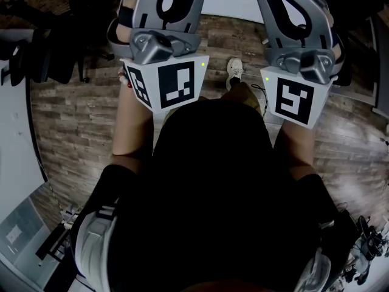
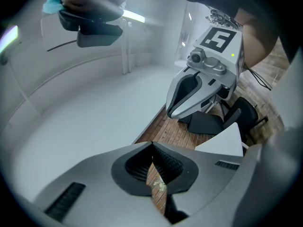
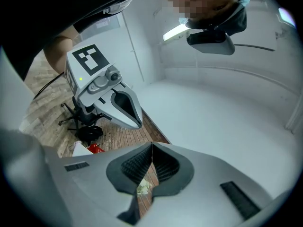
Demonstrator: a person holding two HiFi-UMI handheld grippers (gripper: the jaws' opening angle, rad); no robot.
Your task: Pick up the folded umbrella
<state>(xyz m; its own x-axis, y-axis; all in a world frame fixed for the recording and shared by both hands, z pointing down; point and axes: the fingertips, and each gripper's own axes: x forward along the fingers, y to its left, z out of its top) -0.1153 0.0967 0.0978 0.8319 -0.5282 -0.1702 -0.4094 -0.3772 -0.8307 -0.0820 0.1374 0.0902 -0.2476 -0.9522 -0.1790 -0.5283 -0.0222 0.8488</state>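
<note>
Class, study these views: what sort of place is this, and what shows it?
Probably an office or lab workroom: a wood-plank floor, wheeled office chairs and a big white table.

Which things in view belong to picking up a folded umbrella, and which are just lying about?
Job: left gripper, right gripper, both shut and empty. No folded umbrella shows in any view.
Lying about: black office chair, white table, small red object.
</note>
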